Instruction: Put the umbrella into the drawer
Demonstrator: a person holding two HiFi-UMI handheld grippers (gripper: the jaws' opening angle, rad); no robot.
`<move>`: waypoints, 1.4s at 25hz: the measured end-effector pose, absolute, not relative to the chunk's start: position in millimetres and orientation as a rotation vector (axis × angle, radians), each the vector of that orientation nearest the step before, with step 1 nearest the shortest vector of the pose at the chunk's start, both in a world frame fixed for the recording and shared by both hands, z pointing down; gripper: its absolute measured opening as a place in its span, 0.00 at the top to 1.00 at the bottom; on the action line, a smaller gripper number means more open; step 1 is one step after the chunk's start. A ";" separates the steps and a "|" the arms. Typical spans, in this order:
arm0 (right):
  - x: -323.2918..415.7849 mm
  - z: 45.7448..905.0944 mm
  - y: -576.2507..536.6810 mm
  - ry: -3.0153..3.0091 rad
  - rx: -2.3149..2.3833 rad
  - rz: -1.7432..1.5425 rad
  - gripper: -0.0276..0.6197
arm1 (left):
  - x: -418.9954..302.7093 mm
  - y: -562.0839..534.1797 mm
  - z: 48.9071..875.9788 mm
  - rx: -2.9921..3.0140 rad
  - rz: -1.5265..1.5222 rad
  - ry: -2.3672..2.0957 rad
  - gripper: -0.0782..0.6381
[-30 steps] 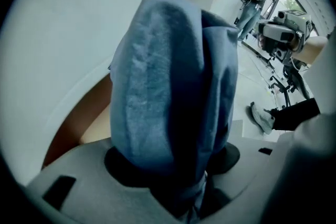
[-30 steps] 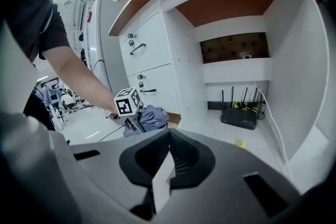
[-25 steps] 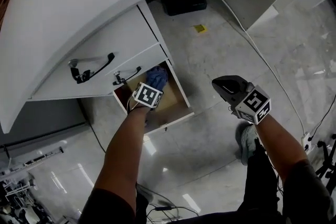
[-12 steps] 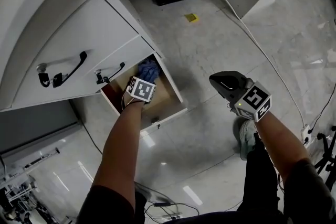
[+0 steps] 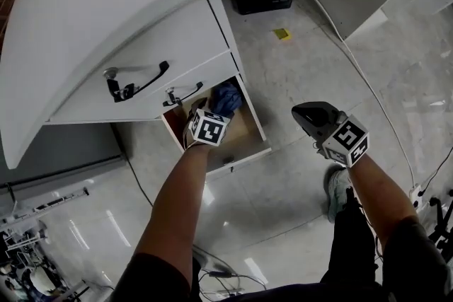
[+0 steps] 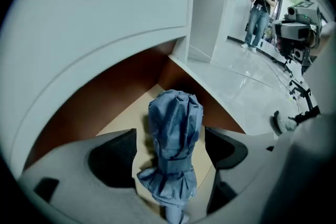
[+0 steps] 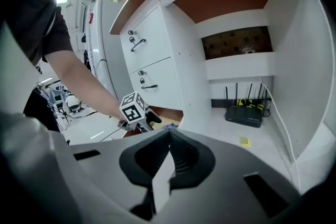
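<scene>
Between the opening fingers point(image 6: 113, 157) of the left gripper point(image 6: 170, 136), which stand clear of it, the umbrella point(image 6: 176, 113) is blue cloth, matt and heavily creased. A strap point(image 6: 176, 157) of the same cloth binds it. The fingers look like grey matt plastic with darker, dull pads. Beyond them the drawer point(image 6: 113, 113) has a pale, smooth wooden bottom and reddish-brown walls. Above the fingers the cabinet point(image 6: 105, 8) is smooth white board. The drawer's handle point(image 5: 182, 94) looks like dark metal with a slight sheen. The floor point(image 5: 304, 173) is pale, polished and glossy.

No readable text or markings.
</scene>
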State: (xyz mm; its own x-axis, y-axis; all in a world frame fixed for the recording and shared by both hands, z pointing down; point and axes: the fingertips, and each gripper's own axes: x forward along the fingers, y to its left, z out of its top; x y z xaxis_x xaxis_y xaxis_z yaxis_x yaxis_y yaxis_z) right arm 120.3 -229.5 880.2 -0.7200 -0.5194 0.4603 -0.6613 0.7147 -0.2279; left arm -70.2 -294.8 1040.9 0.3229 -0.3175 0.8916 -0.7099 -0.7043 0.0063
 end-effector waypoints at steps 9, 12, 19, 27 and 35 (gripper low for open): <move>70.7 792.7 -224.7 -2.576 0.880 0.549 0.97 | -104.1 -262.5 945.6 2.272 1.128 -0.911 0.37; 57.9 754.6 -218.0 -2.569 0.867 0.541 0.97 | -112.1 -250.9 899.3 2.290 1.062 -0.920 0.37; 38.9 663.6 -210.5 -2.571 0.909 0.543 0.97 | -131.5 -212.4 794.0 2.338 0.985 -0.901 0.56; 35.5 559.4 -200.8 -2.570 0.952 0.546 0.97 | -159.8 -159.9 676.4 2.350 0.904 -0.968 0.77; 26.0 464.7 -169.1 -2.569 0.931 0.542 0.97 | -212.3 -117.8 518.5 2.350 0.639 -1.109 0.88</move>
